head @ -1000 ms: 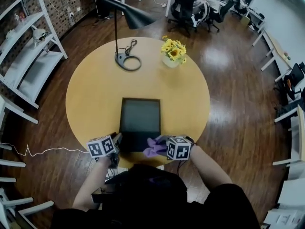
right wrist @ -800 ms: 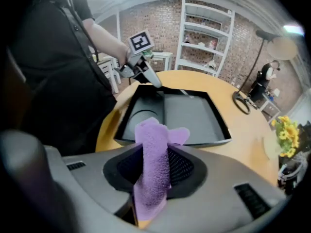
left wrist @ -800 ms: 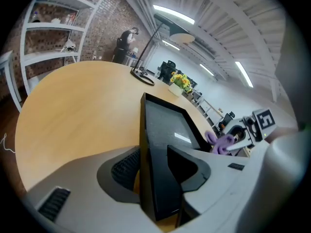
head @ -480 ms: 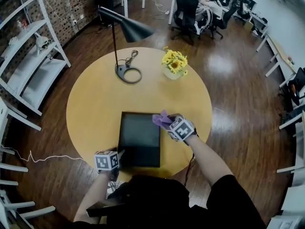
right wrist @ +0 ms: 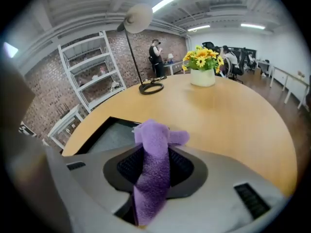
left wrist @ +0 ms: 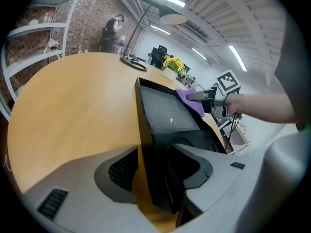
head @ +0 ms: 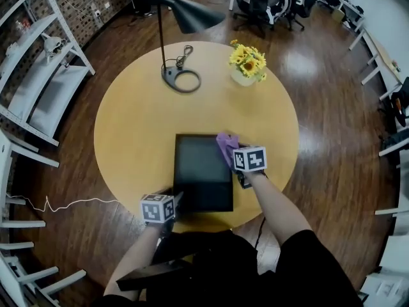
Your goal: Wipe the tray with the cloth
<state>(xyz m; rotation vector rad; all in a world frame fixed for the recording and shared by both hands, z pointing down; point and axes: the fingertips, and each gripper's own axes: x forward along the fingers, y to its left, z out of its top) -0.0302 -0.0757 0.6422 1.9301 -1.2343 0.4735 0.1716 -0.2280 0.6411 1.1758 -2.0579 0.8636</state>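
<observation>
A black rectangular tray lies on the round yellow table. My right gripper is shut on a purple cloth and holds it over the tray's far right corner. In the right gripper view the cloth hangs pinched between the jaws, above the tray. My left gripper is at the tray's near left corner. Its jaws have just been opening. In the left gripper view they straddle the tray's wall, with a gap showing beside it.
A black desk lamp and a vase of yellow flowers stand at the table's far side. White shelves line the left wall. A cable runs over the wooden floor.
My right gripper carried the cloth from the tray's near right corner along the right side to the far right corner. The left gripper stayed at the near left corner.
</observation>
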